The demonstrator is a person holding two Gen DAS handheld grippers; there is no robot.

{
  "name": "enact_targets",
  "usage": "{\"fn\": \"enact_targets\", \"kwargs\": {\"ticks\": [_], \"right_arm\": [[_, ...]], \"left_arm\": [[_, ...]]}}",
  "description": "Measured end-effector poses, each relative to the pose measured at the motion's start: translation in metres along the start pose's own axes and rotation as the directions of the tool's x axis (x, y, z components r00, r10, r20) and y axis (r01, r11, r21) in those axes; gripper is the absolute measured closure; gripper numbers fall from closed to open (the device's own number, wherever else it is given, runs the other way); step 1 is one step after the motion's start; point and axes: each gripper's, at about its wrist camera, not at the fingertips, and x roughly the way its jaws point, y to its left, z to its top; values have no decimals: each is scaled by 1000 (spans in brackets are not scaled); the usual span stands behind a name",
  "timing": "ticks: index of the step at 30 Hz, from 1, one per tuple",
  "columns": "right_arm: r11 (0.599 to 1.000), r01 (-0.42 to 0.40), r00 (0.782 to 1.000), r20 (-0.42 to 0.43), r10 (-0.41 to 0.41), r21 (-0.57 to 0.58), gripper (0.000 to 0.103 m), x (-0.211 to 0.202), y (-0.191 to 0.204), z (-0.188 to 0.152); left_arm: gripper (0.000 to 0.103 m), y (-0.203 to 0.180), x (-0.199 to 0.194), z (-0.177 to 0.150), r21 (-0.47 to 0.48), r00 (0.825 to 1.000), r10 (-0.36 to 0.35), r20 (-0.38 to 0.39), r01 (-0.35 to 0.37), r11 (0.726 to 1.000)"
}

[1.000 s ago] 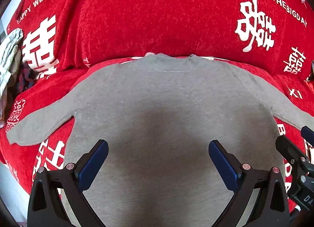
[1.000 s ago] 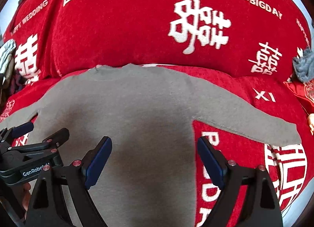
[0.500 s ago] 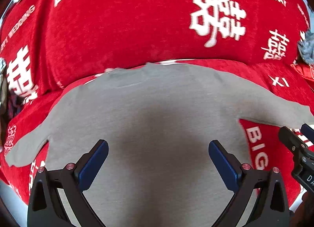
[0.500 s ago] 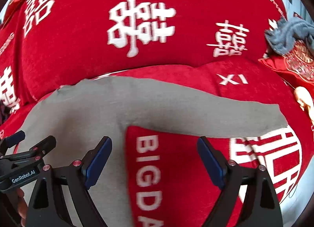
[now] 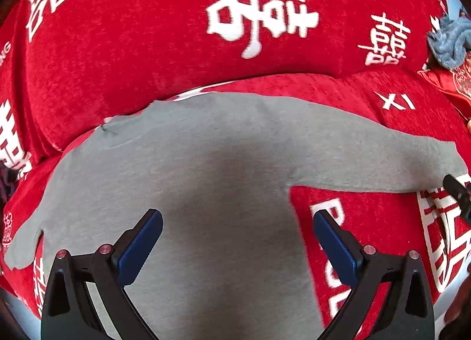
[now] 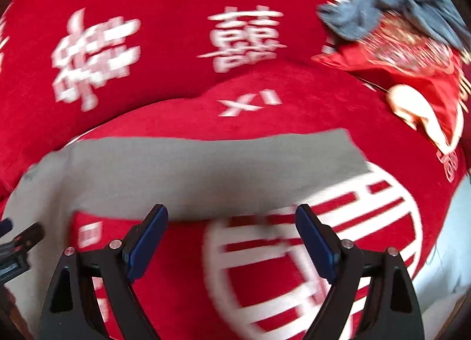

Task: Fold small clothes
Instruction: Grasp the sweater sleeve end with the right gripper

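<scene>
Overhead, grey sweater lay flat on red cover; left gripper and right gripper hovered, fingers apart, empty

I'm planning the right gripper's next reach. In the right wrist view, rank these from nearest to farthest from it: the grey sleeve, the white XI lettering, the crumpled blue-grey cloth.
1. Grey sleeve: just ahead of the right gripper, lying flat across the view.
2. XI lettering: beyond the sleeve, centre, on the red cover.
3. Blue-grey cloth: farthest, upper right, crumpled.
</scene>
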Motion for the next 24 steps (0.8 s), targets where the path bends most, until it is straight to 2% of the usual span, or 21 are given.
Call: {"fn": "enact_targets", "kwargs": {"ticks": [1,4,7,13,15,17,18,19,20,24], "right_arm": [[1000,14,1000,-6,-14,26,13,5,-14,4],[994,61,998,-34,-58,95,24,22,-50,10],[985,29,998,-60,-19,168,33,43,-75,14],[991,-6,1000,17,4,136,35,60,-74,31],[993,-26,999,27,23,118,44,66,-71,35],[994,-46,999,17,44,96,72,72,-68,37],[994,-51,999,14,50,92,78,73,-67,37],[994,-62,998,13,61,95,90,73,-69,37],[990,-86,996,16,84,113,94,72,-73,36],[967,-164,983,113,144,193,95,45,-91,26]], "left_arm": [[1,-4,2,2,6,1000,1,-2,-1,1000],[1,-12,7,6,16,1000,2,-9,-2,1000],[1,-17,14,9,12,1000,-1,-19,2,1000],[1,-19,28,13,-15,999,-5,-46,4,1000],[1,-17,31,14,-23,999,-1,-46,0,1000],[1,-14,35,16,-33,999,4,-50,-5,999],[1,-12,38,19,-45,998,3,-55,-5,999],[1,-9,41,21,-57,998,1,-57,-5,998],[1,-7,43,23,-66,998,3,-57,-6,998],[1,8,58,31,-109,997,25,-73,-33,994]]}}
